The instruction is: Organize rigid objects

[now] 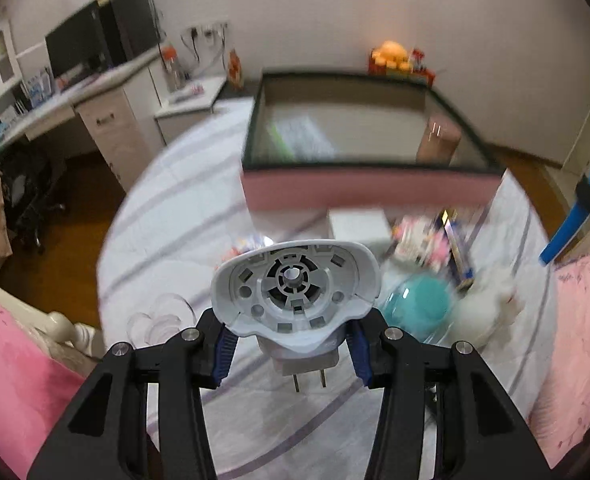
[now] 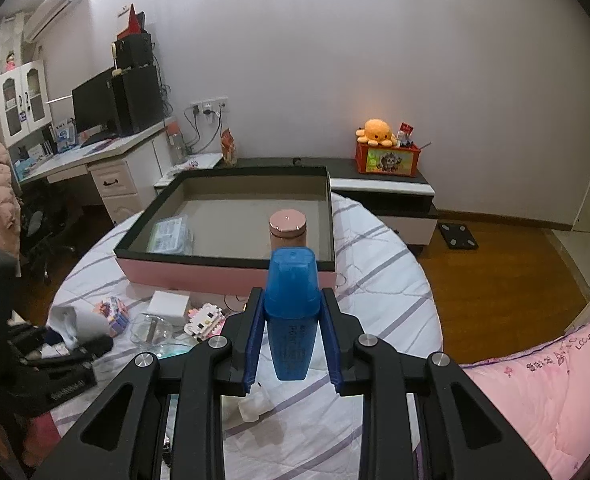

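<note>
- Gripping a white plug-in gadget (image 1: 295, 292), the left gripper (image 1: 291, 354) has its blue pads against the gadget's body, prongs pointing back toward the camera; the pads look to be pressing on it, so I call that a hold.
- Over on the other side, the right gripper (image 2: 291, 336) is clenched on a blue bottle (image 2: 292, 312), cap end forward, held clear of the bed.
- Both loads sit short of the tray (image 2: 223, 266), the big pink-sided box with the dark rim lying on the striped quilt (image 2: 375, 280).
- Inside that tray already: a pink-lidded jar (image 2: 288, 229) standing upright near the front wall, and a clear packet (image 2: 171, 236) at the left corner. Two things filed, by the look of it.
- Left loose on the quilt in front of the tray: a small white box (image 2: 170, 307), block-built toys (image 2: 205, 322), a clear bowl (image 2: 151, 330), and in the left view a teal ball (image 1: 419, 306), blurred.
- My read: early to middle of the job. Two pieces are in hand and should go in next; a fair heap waits after them.
</note>
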The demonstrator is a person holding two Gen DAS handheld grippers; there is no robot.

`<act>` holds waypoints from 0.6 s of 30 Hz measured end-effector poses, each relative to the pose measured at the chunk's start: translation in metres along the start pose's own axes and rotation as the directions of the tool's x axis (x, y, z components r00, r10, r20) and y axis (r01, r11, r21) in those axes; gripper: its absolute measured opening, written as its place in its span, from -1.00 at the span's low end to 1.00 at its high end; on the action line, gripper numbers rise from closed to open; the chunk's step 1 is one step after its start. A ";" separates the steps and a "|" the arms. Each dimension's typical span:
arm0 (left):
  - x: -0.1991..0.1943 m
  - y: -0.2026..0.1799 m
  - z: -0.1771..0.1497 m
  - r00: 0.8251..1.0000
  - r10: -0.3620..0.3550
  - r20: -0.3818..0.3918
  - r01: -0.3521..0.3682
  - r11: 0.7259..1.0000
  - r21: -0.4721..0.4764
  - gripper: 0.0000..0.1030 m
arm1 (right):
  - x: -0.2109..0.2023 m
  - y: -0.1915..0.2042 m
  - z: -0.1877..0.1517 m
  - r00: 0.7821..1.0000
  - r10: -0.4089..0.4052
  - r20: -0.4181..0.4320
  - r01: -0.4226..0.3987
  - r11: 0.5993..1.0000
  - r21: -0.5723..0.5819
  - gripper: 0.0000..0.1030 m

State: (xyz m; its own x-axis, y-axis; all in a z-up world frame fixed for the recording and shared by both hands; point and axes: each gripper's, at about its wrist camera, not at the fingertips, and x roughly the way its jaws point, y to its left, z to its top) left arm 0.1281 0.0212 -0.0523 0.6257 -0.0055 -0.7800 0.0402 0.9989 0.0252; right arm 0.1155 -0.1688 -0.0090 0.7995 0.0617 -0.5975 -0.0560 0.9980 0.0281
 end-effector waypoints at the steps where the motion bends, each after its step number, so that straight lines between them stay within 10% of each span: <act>1: -0.009 -0.001 0.004 0.999 0.012 0.030 -0.012 1.000 0.002 -0.07 | -0.005 0.001 0.001 1.000 0.002 0.015 -0.002 1.000 -0.002 -0.46; 10: -0.079 0.006 0.036 0.967 0.031 0.253 -0.028 0.999 -0.015 -0.07 | -0.037 0.003 0.013 0.993 0.007 0.117 -0.006 1.000 -0.007 -0.46; 18: -0.092 0.009 0.042 0.955 0.032 0.293 -0.027 0.999 -0.022 -0.07 | -0.045 0.010 0.016 0.988 0.022 0.153 -0.019 1.000 -0.022 -0.46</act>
State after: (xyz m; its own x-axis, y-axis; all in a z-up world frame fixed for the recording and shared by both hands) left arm 0.1031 0.0283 0.0459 0.8277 0.0133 -0.5611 0.0059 0.9995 0.0323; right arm 0.0885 -0.1612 0.0315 0.8801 0.0848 -0.4672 -0.0846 0.9962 0.0215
